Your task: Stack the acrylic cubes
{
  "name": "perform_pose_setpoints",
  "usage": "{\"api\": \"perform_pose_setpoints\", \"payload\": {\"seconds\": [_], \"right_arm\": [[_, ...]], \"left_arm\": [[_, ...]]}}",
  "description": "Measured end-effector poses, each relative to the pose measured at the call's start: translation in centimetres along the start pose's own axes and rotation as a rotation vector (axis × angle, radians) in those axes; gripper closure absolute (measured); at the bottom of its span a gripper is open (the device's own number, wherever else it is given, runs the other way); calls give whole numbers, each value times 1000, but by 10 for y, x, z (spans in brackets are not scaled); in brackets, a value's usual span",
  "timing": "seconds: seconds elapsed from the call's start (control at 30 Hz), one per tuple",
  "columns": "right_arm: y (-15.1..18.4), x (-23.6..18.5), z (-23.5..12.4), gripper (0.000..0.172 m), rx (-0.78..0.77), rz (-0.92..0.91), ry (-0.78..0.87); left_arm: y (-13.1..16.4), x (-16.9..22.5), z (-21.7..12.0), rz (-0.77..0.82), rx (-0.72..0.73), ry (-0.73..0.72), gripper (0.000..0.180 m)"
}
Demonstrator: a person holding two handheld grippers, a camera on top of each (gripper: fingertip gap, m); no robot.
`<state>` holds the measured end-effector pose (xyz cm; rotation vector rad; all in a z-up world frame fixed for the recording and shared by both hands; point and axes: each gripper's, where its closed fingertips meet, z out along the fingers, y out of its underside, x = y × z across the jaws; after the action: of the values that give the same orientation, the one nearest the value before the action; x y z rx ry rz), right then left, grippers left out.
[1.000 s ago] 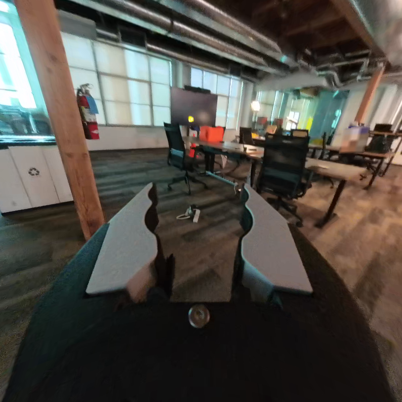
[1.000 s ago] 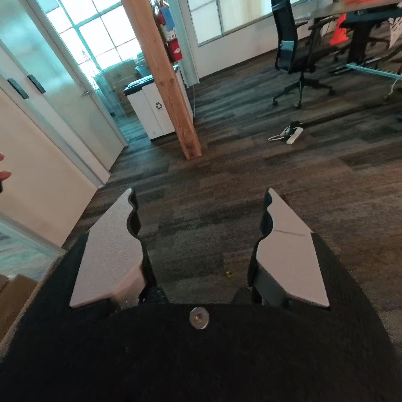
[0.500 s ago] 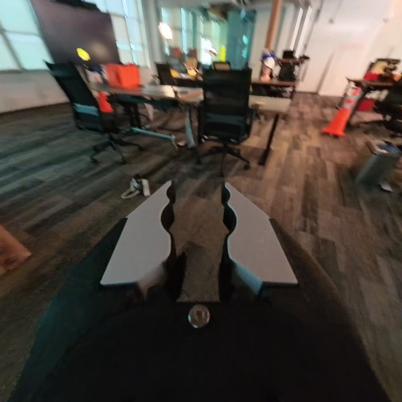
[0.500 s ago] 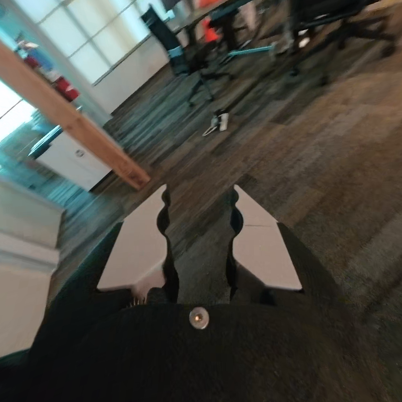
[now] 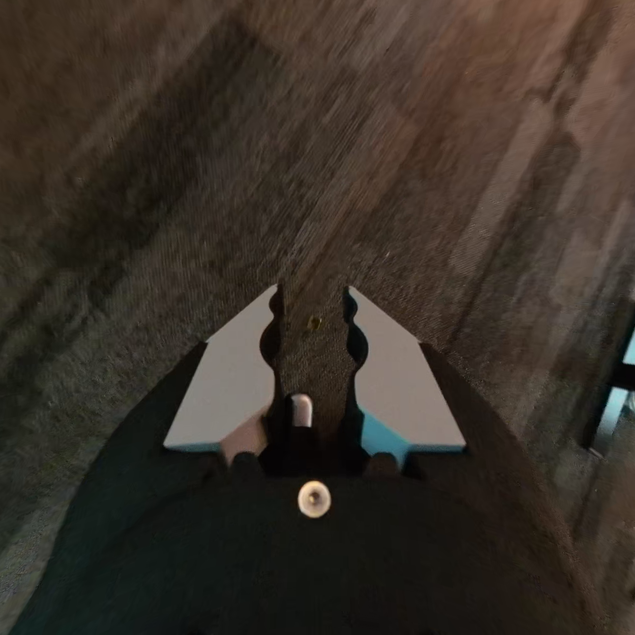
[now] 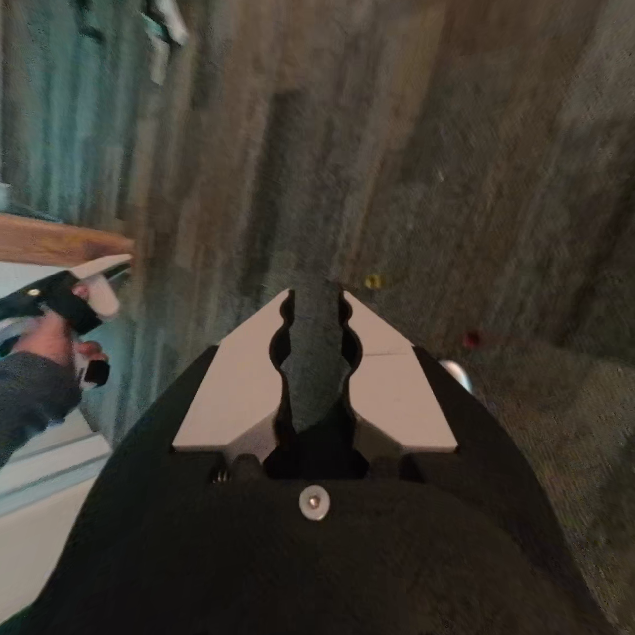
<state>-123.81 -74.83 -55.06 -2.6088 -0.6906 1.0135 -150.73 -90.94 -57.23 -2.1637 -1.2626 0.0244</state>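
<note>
Your L gripper [image 5: 312,292] & R gripper [image 6: 316,295] both parted, empty, over carpet [image 5: 171,171] w/ small yellow bit [image 5: 314,322]; nothing picked up.

Floor covering is carpet [image 5: 171,171], a matt, rough woven pile in mottled grey-brown. Left hand-held gripper [image 5: 312,292] body is matt black, seemingly plastic, with smooth pale matt fingers [image 5: 237,378] and one shiny metal screw [image 5: 314,499]. A post [image 6: 51,240] looks like smooth, tan wood.
</note>
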Motion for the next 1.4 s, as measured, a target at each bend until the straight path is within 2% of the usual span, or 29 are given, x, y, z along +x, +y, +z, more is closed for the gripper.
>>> {"api": "perform_pose_setpoints", "payload": {"seconds": [0.1,0.2,0.27,0.33,0.47,0.53,0.6,0.73,0.83,0.9,0.97,1.13,1.2,1.27,1.4], "right_arm": [[62,84,64,143,-105,37,135],[131,167,117,140,-263,-17,289],[175,213,145,138,-373,-58,361],[202,244,172,134,-426,-111,396],[225,272,227,126,-429,-184,370],[238,282,248,128,-473,-205,364],[239,290,262,128,-459,-236,373],[244,297,278,128,-454,-256,391],[243,295,283,136,-454,-302,406],[243,292,286,136,-455,-317,408],[242,291,288,145,-452,-319,416],[237,284,286,146,-471,-288,391],[229,272,276,146,-460,-274,371],[219,254,256,146,-451,-262,354],[196,210,187,146,-453,-280,353]], "left_arm": [[87,-9,85,-65,-138,-18,146],[163,-10,158,90,-277,-12,140],[201,-7,202,210,-335,24,136],[217,-5,241,273,-319,29,129],[240,-2,309,395,-296,42,113],[259,-7,333,448,-335,36,109],[270,-12,348,434,-355,40,110],[274,-5,360,499,-325,102,120],[276,-17,366,509,-351,12,126],[274,-13,369,463,-340,23,129],[278,-13,371,453,-367,5,133],[284,-11,367,521,-406,-12,150],[284,-2,351,517,-408,25,154],[283,14,321,497,-403,80,154],[277,61,228,495,-431,191,153]]}}
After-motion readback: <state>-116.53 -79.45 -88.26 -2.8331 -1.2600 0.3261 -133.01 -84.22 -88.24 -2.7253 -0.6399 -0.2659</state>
